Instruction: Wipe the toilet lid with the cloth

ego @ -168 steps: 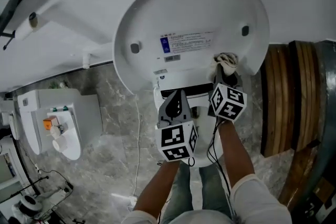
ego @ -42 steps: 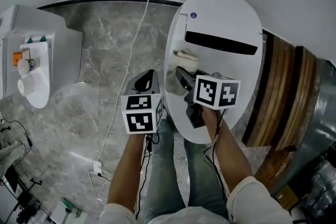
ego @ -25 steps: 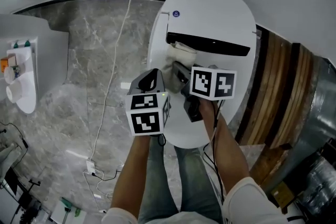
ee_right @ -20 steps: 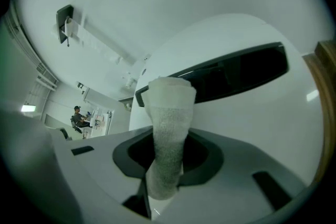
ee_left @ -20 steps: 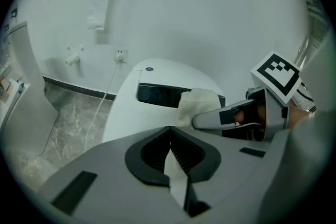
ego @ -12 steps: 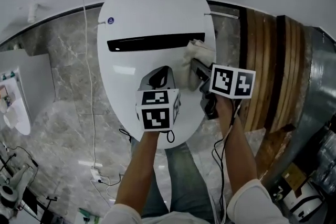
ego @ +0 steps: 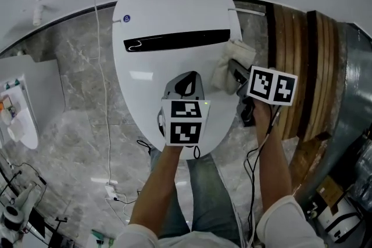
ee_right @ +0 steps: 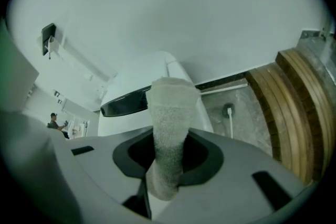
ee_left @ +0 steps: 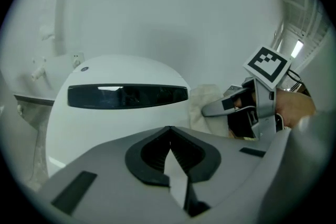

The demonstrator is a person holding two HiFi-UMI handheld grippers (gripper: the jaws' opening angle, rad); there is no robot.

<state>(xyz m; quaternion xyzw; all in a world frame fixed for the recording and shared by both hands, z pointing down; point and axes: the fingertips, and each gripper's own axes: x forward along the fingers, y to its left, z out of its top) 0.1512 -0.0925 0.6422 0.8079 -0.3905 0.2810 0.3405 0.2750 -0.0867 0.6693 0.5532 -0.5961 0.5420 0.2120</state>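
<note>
Your right hand-held gripper (ego: 237, 74) is pinching the cloth (ego: 231, 62) at the right edge of the toilet lid (ego: 174, 3). In the right gripper view the pale cloth (ee_right: 170, 113) rises as a folded strip out of the clamped jaws. Seen from above, its long axis runs along that edge and it laps partly over the rim, just past the right end of the dark strip (ego: 177, 40) that crosses the lid.

Your left hand-held gripper (ego: 185, 83) has its jaws pressed together with nothing between them. It sits above the lid's near, narrower half; I cannot tell whether it touches.

The lid's long axis runs from you to the wall, broad end far. Right of the lid there is only a slim band of marble floor before the wooden slats (ego: 290, 67). Left of the lid the floor is wider, with a white cable (ego: 104, 96) trailing across it.

A small round blue badge (ego: 126, 18) sits at the lid's far left; its print is too small to read
</note>
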